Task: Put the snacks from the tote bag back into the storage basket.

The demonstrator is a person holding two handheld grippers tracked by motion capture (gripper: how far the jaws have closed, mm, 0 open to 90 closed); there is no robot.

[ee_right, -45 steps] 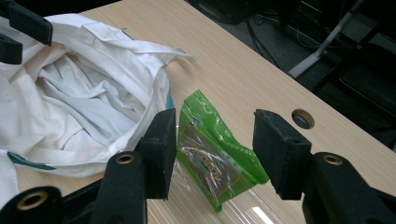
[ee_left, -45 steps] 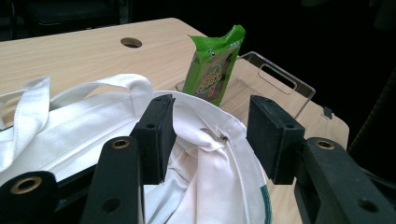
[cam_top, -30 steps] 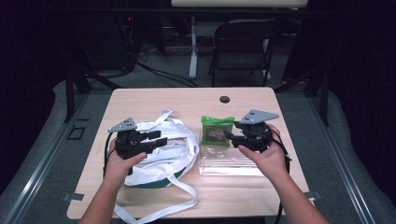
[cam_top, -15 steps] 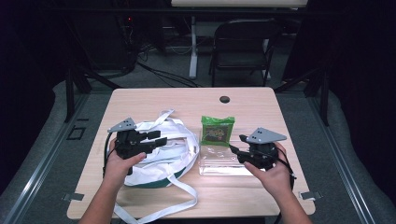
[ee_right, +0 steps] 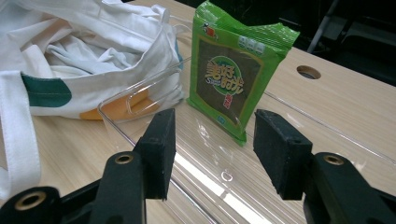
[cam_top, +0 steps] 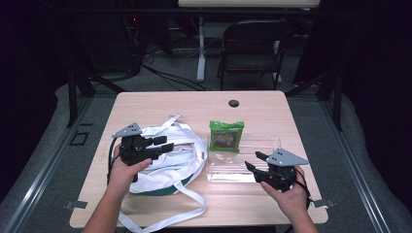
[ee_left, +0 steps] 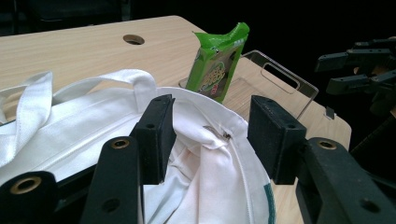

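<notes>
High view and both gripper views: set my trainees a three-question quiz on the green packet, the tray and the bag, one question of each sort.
1. True or false: the green snack packet stands in the clear plastic tray.
2. What lies under the left gripper? A white cloth bag; B chair; C cable.
3. Fill in: the right gripper has its jaws ____, with nothing between them.

Key: 1 true. 2 A, the white cloth bag. 3 open.
</notes>
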